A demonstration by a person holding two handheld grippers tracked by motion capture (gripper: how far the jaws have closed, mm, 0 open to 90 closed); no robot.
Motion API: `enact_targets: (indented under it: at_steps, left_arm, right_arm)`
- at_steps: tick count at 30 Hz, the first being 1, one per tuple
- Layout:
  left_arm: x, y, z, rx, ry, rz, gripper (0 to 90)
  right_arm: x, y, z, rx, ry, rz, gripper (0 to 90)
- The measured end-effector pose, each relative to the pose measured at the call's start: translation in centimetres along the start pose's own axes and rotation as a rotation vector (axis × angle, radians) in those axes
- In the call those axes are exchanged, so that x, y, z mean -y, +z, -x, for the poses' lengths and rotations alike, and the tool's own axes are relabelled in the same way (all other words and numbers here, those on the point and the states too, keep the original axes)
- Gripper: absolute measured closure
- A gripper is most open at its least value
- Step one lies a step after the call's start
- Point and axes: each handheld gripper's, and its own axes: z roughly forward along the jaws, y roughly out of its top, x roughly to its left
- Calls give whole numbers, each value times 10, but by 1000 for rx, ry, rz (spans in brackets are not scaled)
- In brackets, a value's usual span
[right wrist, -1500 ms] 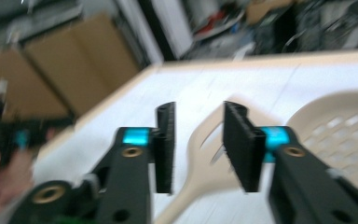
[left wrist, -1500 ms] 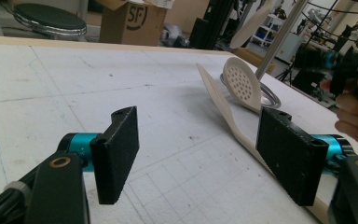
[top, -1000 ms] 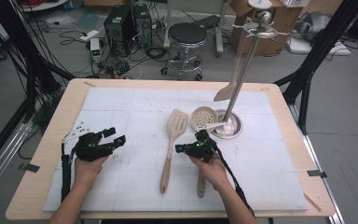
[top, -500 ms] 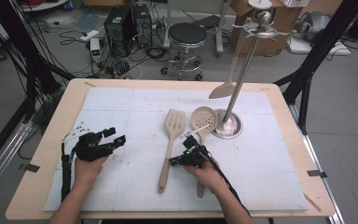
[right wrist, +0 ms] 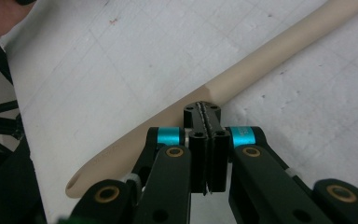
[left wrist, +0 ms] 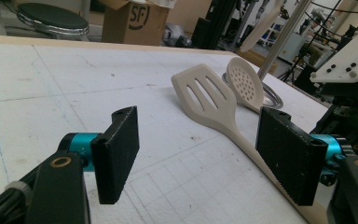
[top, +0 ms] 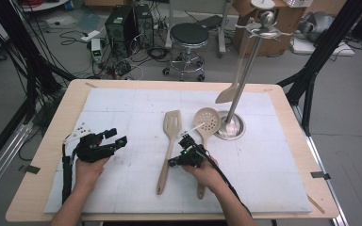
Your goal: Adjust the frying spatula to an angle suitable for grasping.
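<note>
A beige slotted spatula (top: 172, 123) (left wrist: 205, 93) lies on the white mat with its handle (right wrist: 261, 60) pointing toward the person. To its right lies a beige perforated skimmer (top: 206, 120) (left wrist: 244, 84). My right gripper (top: 172, 162) (right wrist: 202, 112) is shut with nothing between its jaws. Its tip is at the spatula's handle, and I cannot tell whether it touches. The hand holding it covers the skimmer's handle. My left gripper (top: 117, 137) (left wrist: 200, 135) rests at the mat's left, open and empty, aimed at the two utensils.
A metal stand (top: 231, 127) with a tall pole (left wrist: 279, 42) rises at the back right, and another beige spatula (top: 228, 94) hangs from it. Beyond the table are a stool (top: 188, 35), cables and a cardboard box (left wrist: 140, 21).
My right gripper has moved left and toward the person, from the skimmer's neck to the slotted spatula's handle. The left gripper has stayed still.
</note>
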Motion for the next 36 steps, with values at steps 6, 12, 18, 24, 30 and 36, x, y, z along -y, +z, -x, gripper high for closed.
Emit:
enact_targets:
  at_steps: [6, 12, 18, 24, 30, 36]
  left_arm:
    - [0, 0, 0, -1, 3, -3, 307]
    - [0, 0, -1, -2, 3, -2, 308]
    - [-1, -1, 0, -1, 0, 6, 308]
    - [-1, -3, -2, -6, -6, 10, 310]
    - [-1, -3, -2, -2, -9, 14, 311]
    - [-1, -3, -3, -1, -13, 17, 311]
  right_arm:
    - [-1, 4, -3, -27, -6, -4, 900]
    - [-7, 11, -13, -54, -45, -33, 900]
    - [-20, 22, -27, -44, -96, -56, 900]
    - [-32, 24, -24, -71, -84, 1, 900]
    - [-55, 21, -7, -4, -34, 62, 900]
    - [-67, 34, 8, 41, 6, 63, 900]
